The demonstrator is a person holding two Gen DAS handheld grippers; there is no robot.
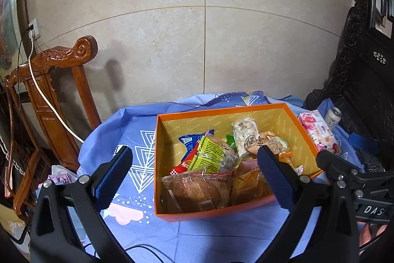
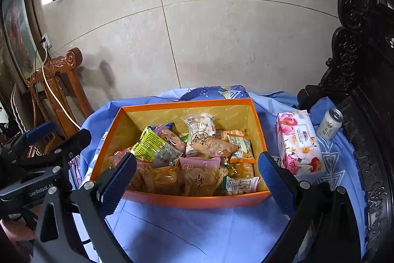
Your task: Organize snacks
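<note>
The orange box (image 2: 187,199) sits in the middle of both frames on the blue-clothed desk (image 2: 197,231), its open top packed with snack packets (image 2: 197,152). Among them, a yellow-green packet (image 2: 154,146) leans at centre left, a clear bag of pale nuts (image 2: 199,125) lies toward the box's far wall, and a pink packet (image 2: 200,173) rests near the front wall.

Right of the box in the right wrist view, just beside it, lies a floral tissue pack (image 2: 299,142), with a white can (image 2: 330,123) upright beyond it.

The left tool (image 1: 190,176) is spread wide and empty, hanging over the box's near edge. The right tool (image 2: 197,181) is likewise spread and empty, in front of the box.

A carved wooden chair (image 1: 54,90) stands at mid left against the tiled wall (image 1: 221,41).
</note>
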